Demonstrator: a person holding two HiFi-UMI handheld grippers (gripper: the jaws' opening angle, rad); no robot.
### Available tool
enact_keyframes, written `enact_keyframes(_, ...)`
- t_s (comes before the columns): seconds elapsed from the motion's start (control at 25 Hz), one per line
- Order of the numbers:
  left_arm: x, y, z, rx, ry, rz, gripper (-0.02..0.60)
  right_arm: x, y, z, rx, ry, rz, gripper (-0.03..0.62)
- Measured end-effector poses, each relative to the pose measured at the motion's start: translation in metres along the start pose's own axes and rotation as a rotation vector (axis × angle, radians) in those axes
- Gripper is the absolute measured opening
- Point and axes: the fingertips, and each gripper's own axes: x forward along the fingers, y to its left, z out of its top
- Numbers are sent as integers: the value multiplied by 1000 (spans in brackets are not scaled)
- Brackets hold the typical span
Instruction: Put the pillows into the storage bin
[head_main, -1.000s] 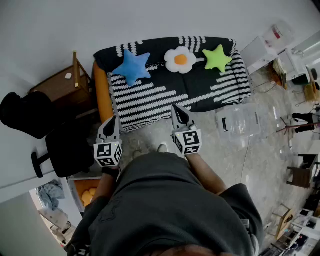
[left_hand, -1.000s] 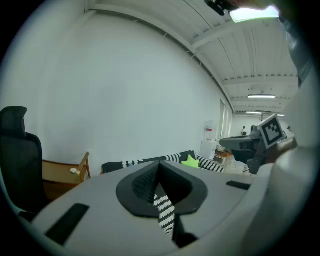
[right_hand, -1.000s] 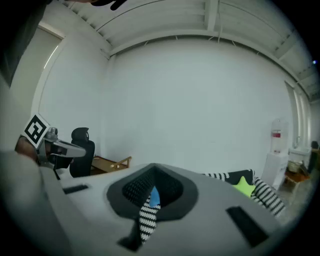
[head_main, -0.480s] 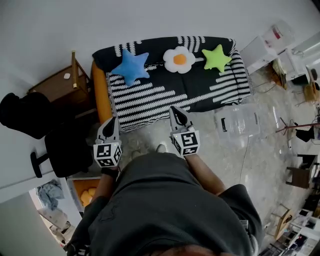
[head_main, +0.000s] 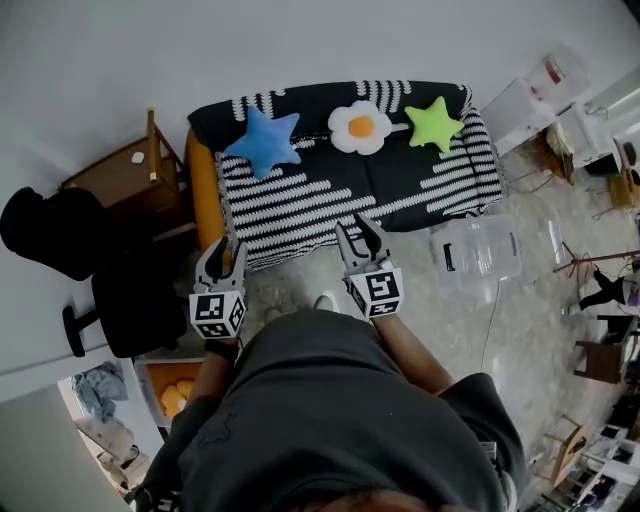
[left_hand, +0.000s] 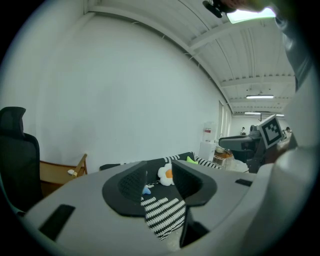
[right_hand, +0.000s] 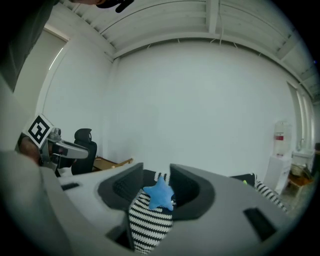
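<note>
Nothing's binned yet. Your left gripper and right gripper have just parted, empty. The blue star pillow, white flower pillow and green star pillow lie beyond both fingertips, with the clear plastic storage bin to their right.

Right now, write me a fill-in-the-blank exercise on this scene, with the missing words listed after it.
The striped sofa carries ____ pillows. The flower pillow lies between the blue star pillow and a second star pillow, which is coloured ____. The clear storage bin stands on the ____ beside the sofa.
Missing words: three; green; floor.
</note>
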Motion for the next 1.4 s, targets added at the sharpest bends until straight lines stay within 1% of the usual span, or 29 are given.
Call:
enact_keyframes(0.04,0,0,0,-1,-2,2,198,-1,-2,0,1,-2,-3,201)
enact_keyframes(0.08,0,0,0,-4,-6,5,241,-3,-3,-1,2,0,-8,283)
enact_keyframes(0.12,-2,-1,0,-6,-8,7,280,-6,-5,-2,1,3,-17,327)
enact_keyframes(0.16,-3,-1,-1,-9,-10,6,302,-9,-6,-3,-3,4,-25,353)
enact_keyframes(0.2,-4,-2,-2,-12,-10,5,303,-12,-7,-5,-10,3,-30,362)
enact_keyframes(0.32,-1,-8,-7,-15,3,-4,305,-15,-10,-11,-19,13,-27,368)
enact_keyframes(0.56,12,-22,-12,-4,28,2,299,-20,-24,-22,2,22,-13,367)
enact_keyframes(0.8,31,-42,-9,7,18,32,295,-28,-55,-26,9,8,5,367)
enact_keyframes(0.92,43,-48,-8,6,11,48,293,-29,-71,-33,10,17,5,367)
enact_keyframes(1.04,53,-46,-9,-9,11,67,290,-26,-79,-40,19,37,10,367)
enact_keyframes(1.16,68,-41,-9,-12,20,66,287,-17,-83,-40,25,31,16,367)
enact_keyframes(1.32,101,-24,-16,-14,37,58,287,7,-87,-50,28,58,22,367)
enact_keyframes(1.4,123,-11,-21,-27,48,57,287,20,-90,-56,24,81,19,367)
